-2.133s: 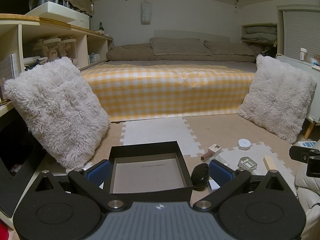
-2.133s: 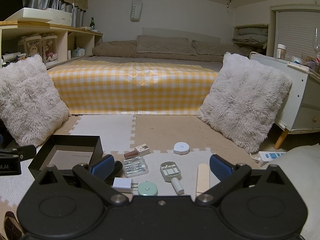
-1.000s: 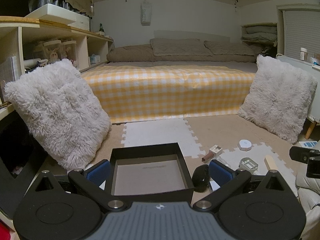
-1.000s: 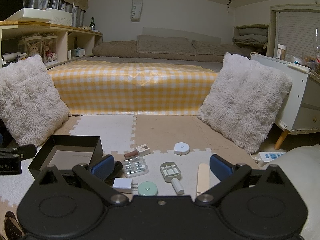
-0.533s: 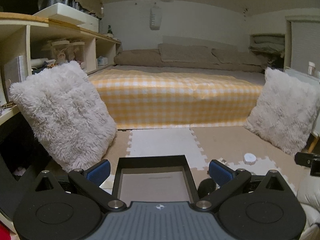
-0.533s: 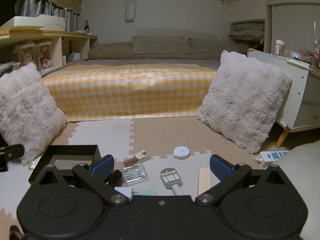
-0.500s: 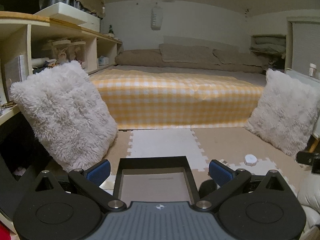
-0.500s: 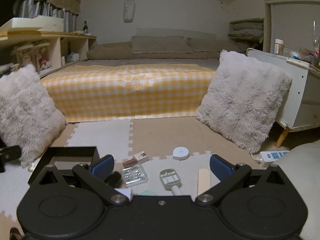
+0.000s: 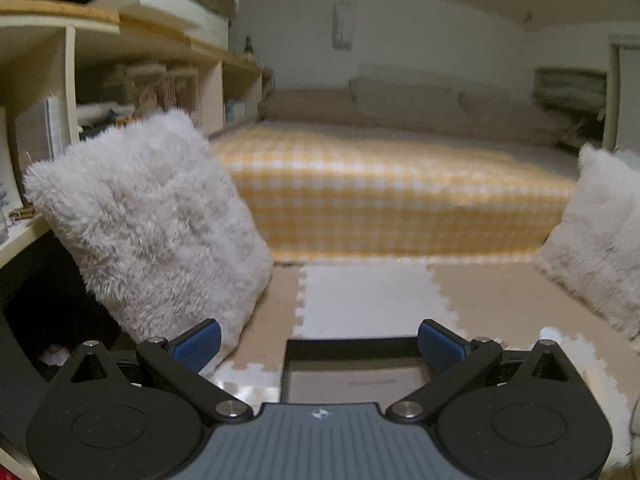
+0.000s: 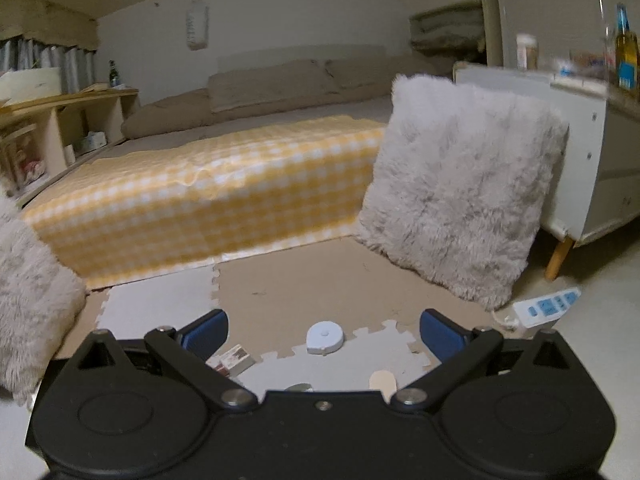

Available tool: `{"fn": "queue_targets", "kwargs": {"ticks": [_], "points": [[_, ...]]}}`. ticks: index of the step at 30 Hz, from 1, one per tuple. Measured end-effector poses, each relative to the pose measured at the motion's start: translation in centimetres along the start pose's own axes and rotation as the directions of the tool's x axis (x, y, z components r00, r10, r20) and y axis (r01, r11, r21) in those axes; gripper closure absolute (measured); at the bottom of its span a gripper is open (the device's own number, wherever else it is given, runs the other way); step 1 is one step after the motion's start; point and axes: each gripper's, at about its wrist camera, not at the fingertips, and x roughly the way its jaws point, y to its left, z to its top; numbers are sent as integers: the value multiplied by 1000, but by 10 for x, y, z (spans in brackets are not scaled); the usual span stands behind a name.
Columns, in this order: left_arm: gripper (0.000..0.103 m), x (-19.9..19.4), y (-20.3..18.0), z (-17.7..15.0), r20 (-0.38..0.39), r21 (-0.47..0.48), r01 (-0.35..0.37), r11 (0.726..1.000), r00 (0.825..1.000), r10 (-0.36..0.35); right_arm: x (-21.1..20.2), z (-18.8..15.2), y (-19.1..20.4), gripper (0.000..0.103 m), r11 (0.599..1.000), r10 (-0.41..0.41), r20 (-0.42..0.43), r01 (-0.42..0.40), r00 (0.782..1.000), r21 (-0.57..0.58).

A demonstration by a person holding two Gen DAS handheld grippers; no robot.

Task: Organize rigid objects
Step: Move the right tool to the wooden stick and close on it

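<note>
Both tools gape wide, holding nothing. Left tool [image 9: 318,338] hangs just over the black box [image 9: 352,364] on the floor mat [image 9: 368,300]; right tool [image 10: 322,328] frames the white round case [image 10: 325,337], small carton [image 10: 236,358] beside it.

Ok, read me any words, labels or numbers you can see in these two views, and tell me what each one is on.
No text can be read.
Black box: a faint printed line on its inner floor, too blurred.
Hanging pouch on the far wall: print too blurred.
Bottle on the white cabinet: blue label, too small.
Small carton on the mat: markings unreadable.
</note>
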Motion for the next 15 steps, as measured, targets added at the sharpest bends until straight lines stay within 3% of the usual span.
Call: {"fn": "queue_targets", "kwargs": {"ticks": [4,9,11,13,15], "points": [[0,30,15,1,-93,-13,-52,999,994,50,39,-3,-13,0,1000,-19,-88,21,996,22],[0,58,34,-4,-178,-38,-25,999,984,18,81,-13,-26,0,997,-72,-211,77,975,20],[1,67,36,-7,-213,-28,-25,999,977,19,96,-17,-32,0,997,-56,-269,67,962,32],[5,77,36,-9,-250,-23,-16,1000,968,10,110,-22,-39,0,997,-42,-328,62,944,51],[17,88,39,-14,-295,-30,-5,1000,955,-4,122,-28,-45,4,995,-49,-386,81,921,65]]}}
